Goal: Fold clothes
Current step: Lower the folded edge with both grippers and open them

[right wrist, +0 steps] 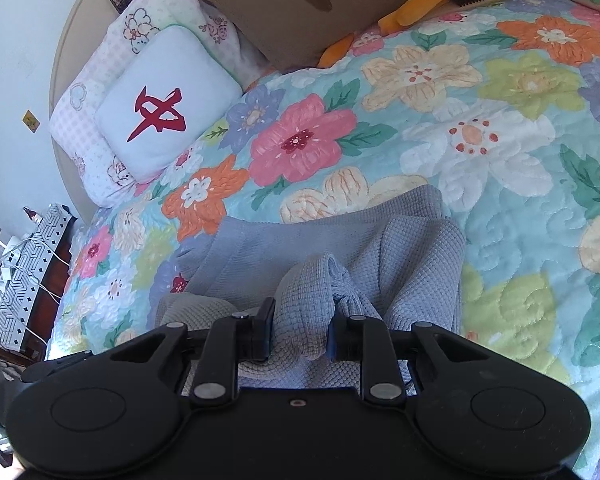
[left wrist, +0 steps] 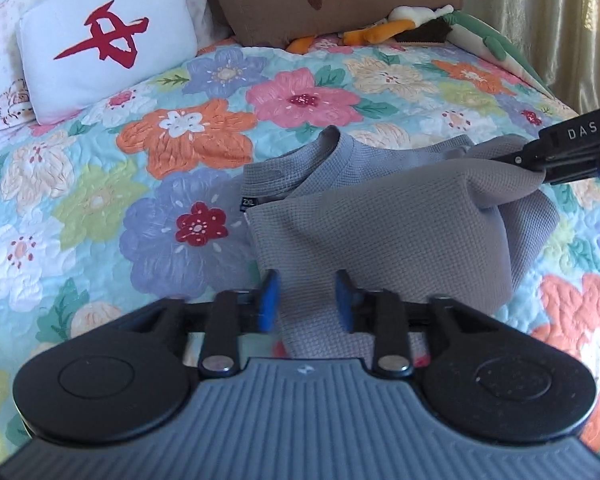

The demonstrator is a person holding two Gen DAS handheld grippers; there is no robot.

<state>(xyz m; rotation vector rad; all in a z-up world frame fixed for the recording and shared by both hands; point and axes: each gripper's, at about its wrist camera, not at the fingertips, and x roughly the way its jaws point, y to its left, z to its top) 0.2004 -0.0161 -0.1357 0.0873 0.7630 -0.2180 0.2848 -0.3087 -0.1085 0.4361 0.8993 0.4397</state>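
Left tool (left wrist: 306, 300) parted over grey sweater (left wrist: 380, 220), right tool (right wrist: 300, 330) pinching its bunched fold.

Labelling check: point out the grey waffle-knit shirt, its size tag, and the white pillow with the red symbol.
grey waffle-knit shirt (left wrist: 380, 232), left wrist view, folded front panel.
size tag (left wrist: 247, 203), left wrist view, dark label inside collar.
white pillow (right wrist: 168, 76), right wrist view, plain area above the symbol.

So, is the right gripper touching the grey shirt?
Touching. The right wrist view shows the right gripper with both pads pinching a bunched fold of the grey shirt.

"DAS" on right gripper (left wrist: 518, 159); "2XL" shirt tag (left wrist: 247, 203)
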